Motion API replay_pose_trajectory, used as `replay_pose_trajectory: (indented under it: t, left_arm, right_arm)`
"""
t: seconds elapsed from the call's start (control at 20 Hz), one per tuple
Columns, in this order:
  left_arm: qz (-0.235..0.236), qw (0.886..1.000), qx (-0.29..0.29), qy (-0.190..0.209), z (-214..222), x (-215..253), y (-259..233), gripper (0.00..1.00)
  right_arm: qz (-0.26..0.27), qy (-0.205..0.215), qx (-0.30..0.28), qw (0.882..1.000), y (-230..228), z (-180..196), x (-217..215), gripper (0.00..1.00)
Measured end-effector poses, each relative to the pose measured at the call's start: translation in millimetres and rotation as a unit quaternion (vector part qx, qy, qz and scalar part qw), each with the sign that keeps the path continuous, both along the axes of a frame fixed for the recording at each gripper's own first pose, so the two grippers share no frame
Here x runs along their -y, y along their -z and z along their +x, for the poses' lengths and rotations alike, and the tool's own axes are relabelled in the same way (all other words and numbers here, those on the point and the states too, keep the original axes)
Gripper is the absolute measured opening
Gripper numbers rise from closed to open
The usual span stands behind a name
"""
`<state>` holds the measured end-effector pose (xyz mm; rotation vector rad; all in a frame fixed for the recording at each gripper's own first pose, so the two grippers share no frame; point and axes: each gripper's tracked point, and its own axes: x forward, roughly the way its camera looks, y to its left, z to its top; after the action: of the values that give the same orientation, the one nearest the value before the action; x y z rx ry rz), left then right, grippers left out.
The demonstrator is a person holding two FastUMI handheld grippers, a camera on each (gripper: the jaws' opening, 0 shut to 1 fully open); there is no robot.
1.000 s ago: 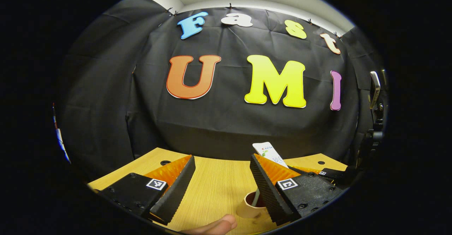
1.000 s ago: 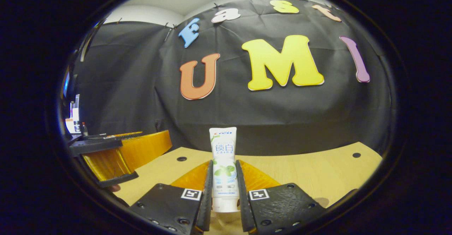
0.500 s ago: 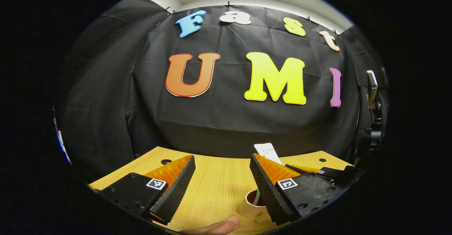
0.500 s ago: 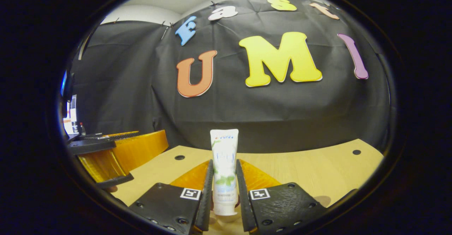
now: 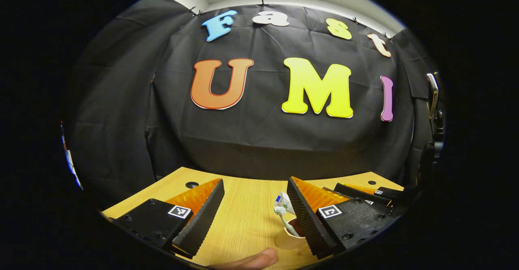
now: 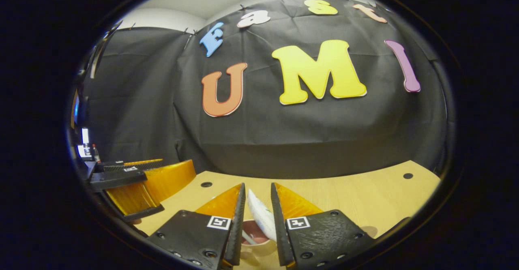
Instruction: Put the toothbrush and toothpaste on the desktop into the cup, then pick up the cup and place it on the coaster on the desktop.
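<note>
In the right gripper view the right gripper (image 6: 257, 221) is hanging over the cup (image 6: 254, 237) on the desk (image 6: 365, 197), its jaws standing a narrow gap apart; the toothpaste (image 6: 261, 215) is leaning in the cup between them, and whether either finger is touching it I cannot tell. In the left gripper view the left gripper (image 5: 255, 211) is holding its jaws wide apart with nothing between them, while the cup (image 5: 292, 235), partly hidden behind one finger, is carrying the toothbrush (image 5: 282, 215) and toothpaste (image 5: 285, 203). A fingertip (image 5: 251, 259) is showing at the bottom edge.
</note>
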<state>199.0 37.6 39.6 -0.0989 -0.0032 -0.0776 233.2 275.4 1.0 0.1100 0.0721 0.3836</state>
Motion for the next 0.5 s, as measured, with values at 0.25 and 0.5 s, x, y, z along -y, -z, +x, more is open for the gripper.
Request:
replay_pose_trajectory:
  t: [0.25,0.5]
  left_arm:
    - [0.002,1.0,-0.004,-0.004,2.9,-2.3,2.9,0.98]
    - [0.005,1.0,-0.006,-0.01,2.4,-7.5,3.9,0.98]
  right_arm:
    - [0.008,0.006,-0.003,1.0,-0.2,2.1,9.9,0.37]
    - [-0.004,-0.005,-0.002,1.0,1.9,0.9,9.8,0.38]
